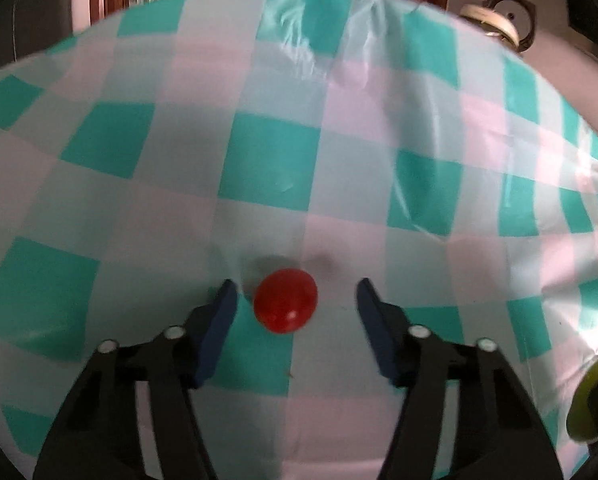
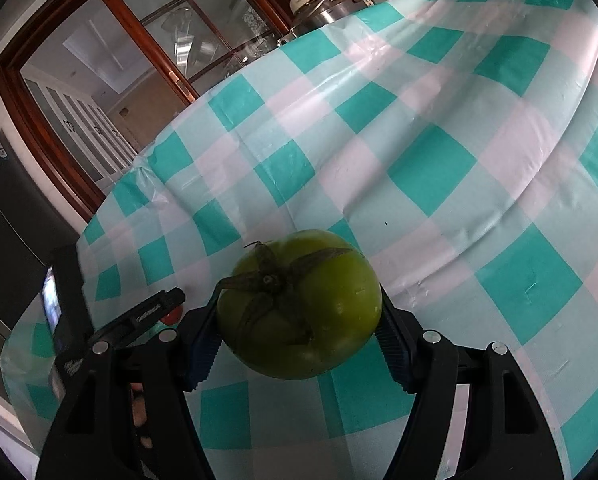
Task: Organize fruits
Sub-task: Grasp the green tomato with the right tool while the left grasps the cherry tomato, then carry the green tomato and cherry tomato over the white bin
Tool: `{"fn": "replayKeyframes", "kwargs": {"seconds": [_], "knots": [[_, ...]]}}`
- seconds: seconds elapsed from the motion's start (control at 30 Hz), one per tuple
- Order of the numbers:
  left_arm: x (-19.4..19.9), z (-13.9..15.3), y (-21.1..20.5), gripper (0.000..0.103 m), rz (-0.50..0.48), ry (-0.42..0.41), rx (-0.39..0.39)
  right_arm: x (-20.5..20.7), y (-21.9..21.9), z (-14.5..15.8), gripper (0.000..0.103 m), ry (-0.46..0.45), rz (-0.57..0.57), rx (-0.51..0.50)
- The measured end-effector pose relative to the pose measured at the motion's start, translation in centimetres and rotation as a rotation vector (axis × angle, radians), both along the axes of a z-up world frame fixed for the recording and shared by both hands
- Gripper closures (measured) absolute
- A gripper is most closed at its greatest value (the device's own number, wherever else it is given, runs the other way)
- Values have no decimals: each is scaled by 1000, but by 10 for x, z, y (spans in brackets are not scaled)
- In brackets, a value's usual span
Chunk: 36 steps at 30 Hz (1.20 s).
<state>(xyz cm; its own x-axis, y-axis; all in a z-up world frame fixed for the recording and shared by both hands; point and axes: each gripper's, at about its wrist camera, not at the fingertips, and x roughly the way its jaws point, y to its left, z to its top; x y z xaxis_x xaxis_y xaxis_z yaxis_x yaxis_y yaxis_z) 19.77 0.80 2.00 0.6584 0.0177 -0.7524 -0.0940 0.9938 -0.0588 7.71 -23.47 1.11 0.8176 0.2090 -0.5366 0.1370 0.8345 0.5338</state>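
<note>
Left gripper (image 1: 295,294) is wide open over the checked cloth (image 1: 271,168), with a red tomato (image 1: 286,300) between its fingers, nearer the left one, touching neither. Right gripper (image 2: 299,320) is clamped on a green tomato (image 2: 303,304), stem up, clear of the cloth.

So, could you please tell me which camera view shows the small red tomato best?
The left wrist view: the red tomato lies whole on the tablecloth between the open left gripper. The right wrist view shows only a red sliver behind that gripper.
</note>
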Motion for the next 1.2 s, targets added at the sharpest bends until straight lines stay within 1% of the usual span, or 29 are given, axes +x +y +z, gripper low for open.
{"fn": "replayKeyframes", "kwargs": {"seconds": [0.03, 0.1, 0.13, 0.17, 0.23, 0.27, 0.37, 0.4, 0.5, 0.6, 0.67, 0.7, 0.73, 0.77, 0.8, 0.9, 1.0, 1.2], "knots": [[4, -4, 2, 56, -3, 27, -14, 0, 0, 0, 36, 1, 1, -2], [5, -5, 3, 59, -9, 33, -9, 1, 2, 0, 36, 2, 7, -3], [4, -5, 3, 63, -12, 35, -2, 1, 3, -1, 36, 2, 12, -4], [2, -5, 5, 71, -14, 31, -12, 2, 5, 0, 36, 1, 16, -12], [-6, -3, 10, 71, -12, 17, -56, 1, 9, 1, 36, -8, 25, -35], [-10, -3, 12, 71, -10, 12, -65, 1, 10, 1, 36, -12, 31, -40], [-35, 9, 17, 71, -12, -35, -108, -1, 9, 0, 36, -20, 34, -39], [-50, 14, 17, 71, -12, -58, -115, -2, 8, -1, 36, -22, 32, -34], [-87, 19, 9, 71, -35, -90, -99, 1, 5, -4, 36, -16, 28, -19], [-123, 18, 3, 71, -65, -105, -74, 2, 6, -4, 36, -20, 30, -23], [-135, 17, 2, 71, -82, -101, -75, 2, 7, -3, 36, -22, 34, -29], [-138, 14, 1, 71, -96, -87, -86, 2, 8, -3, 36, -23, 36, -32], [-134, 14, -11, 71, -105, -78, -88, 1, 8, -3, 36, -25, 37, -35], [-138, 11, -15, 70, -115, -72, -91, 1, 9, -3, 36, -27, 37, -37], [-139, 8, -16, 70, -122, -69, -86, 1, 9, -3, 36, -30, 39, -36], [-137, 7, -13, 70, -110, -72, -83, 2, 8, -3, 36, -33, 37, -26], [-132, 6, -7, 70, -102, -59, -106, 2, 6, -4, 36, -47, 36, -14], [-133, 10, -8, 70, -104, -70, -102, 1, 3, -3, 36, -50, 19, -5]]}}
